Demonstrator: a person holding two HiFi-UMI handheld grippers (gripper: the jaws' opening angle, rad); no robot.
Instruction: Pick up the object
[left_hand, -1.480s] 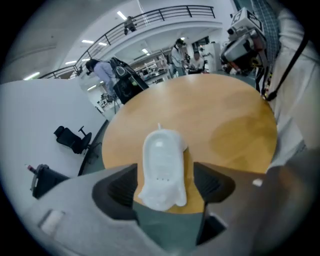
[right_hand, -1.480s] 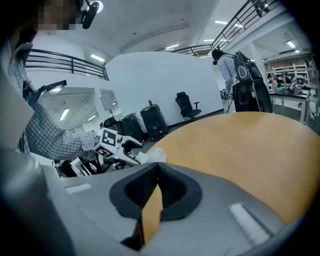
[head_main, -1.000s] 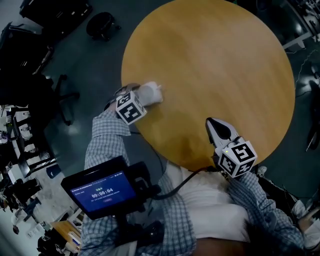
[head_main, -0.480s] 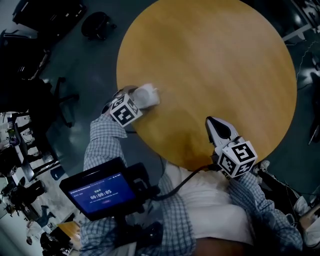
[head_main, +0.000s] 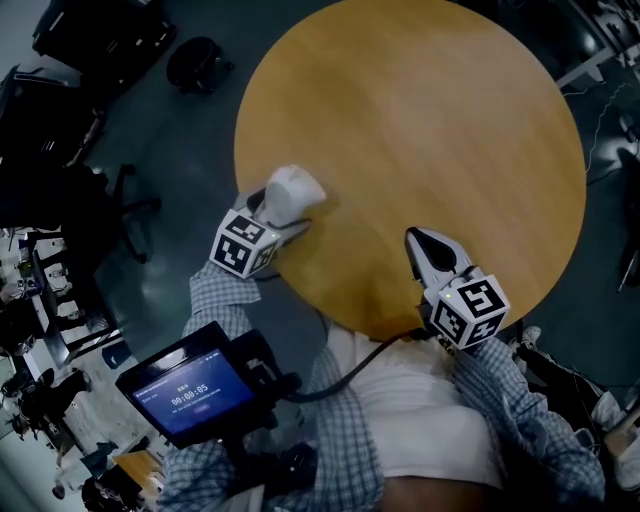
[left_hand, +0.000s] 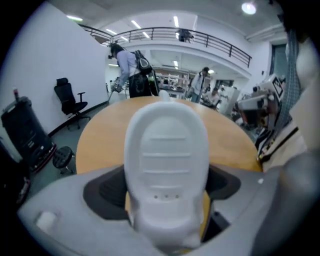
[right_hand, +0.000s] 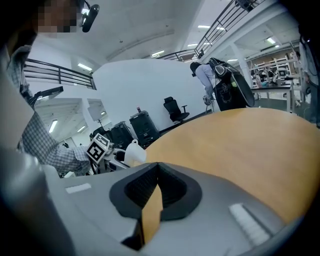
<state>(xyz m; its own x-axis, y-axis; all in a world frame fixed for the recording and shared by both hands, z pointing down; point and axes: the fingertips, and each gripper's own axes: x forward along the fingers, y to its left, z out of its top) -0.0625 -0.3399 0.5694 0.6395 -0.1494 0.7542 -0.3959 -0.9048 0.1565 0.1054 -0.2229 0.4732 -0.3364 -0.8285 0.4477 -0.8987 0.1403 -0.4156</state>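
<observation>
A white plastic object (head_main: 290, 192) with ribbed sides sits between the jaws of my left gripper (head_main: 283, 212) at the left rim of the round wooden table (head_main: 430, 120). In the left gripper view the white object (left_hand: 166, 165) fills the space between the dark pads (left_hand: 106, 191), and the gripper (left_hand: 166, 187) is shut on it. My right gripper (head_main: 422, 250) hovers over the table's near edge, shut with nothing in it; its pads (right_hand: 145, 187) meet in the right gripper view. From there the white object (right_hand: 134, 152) shows at far left.
A black office chair (head_main: 120, 200) and a dark stool base (head_main: 195, 60) stand on the floor left of the table. A timer screen (head_main: 190, 390) hangs at the person's chest. People (left_hand: 131, 70) stand beyond the table's far side.
My left gripper has pulled back toward the person's body with the white object, which now looks larger and raised off the table's rim. The right gripper has barely moved.
</observation>
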